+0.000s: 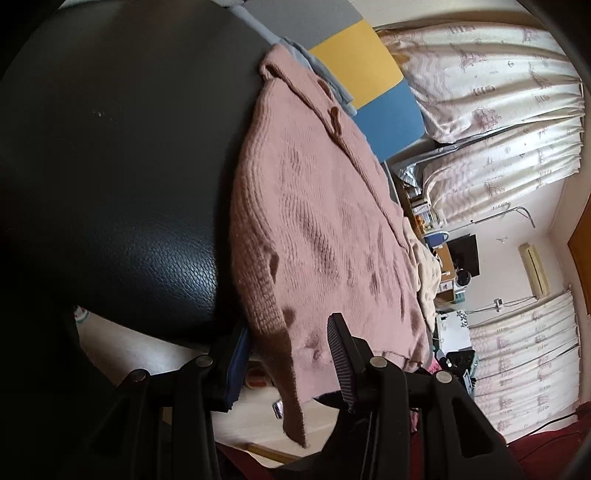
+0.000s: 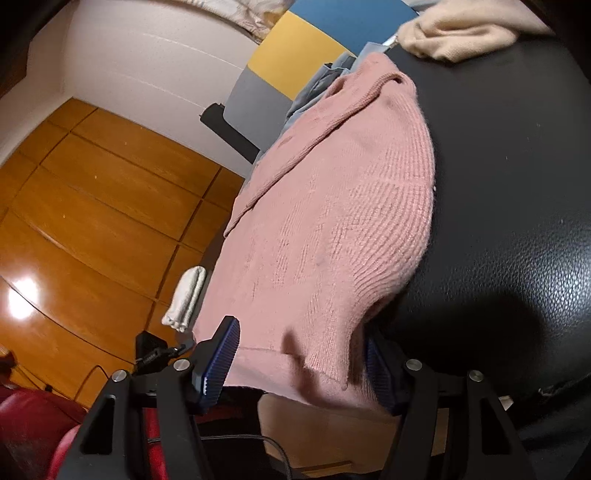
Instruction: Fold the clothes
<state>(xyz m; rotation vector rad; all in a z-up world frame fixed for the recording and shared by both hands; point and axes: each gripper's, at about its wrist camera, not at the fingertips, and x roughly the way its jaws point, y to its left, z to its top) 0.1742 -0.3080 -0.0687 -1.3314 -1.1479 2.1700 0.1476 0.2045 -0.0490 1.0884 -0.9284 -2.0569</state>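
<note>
Lying spread across the black leather surface (image 1: 129, 166), pink knit sweater (image 1: 314, 221), near hem overhanging the edge. Left gripper (image 1: 286, 365) and right gripper (image 2: 299, 363) both wide apart astride that hem, clamping nothing. Risking a one-layer pinch, or loose knit sliding off the slick leather.

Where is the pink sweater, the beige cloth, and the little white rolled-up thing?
pink sweater (image 2: 325, 229), right wrist view, on the middle of its knit body.
beige cloth (image 2: 458, 33), right wrist view, on its bunched middle.
white rolled-up cloth (image 2: 186, 299), right wrist view, on the middle of the roll.
</note>
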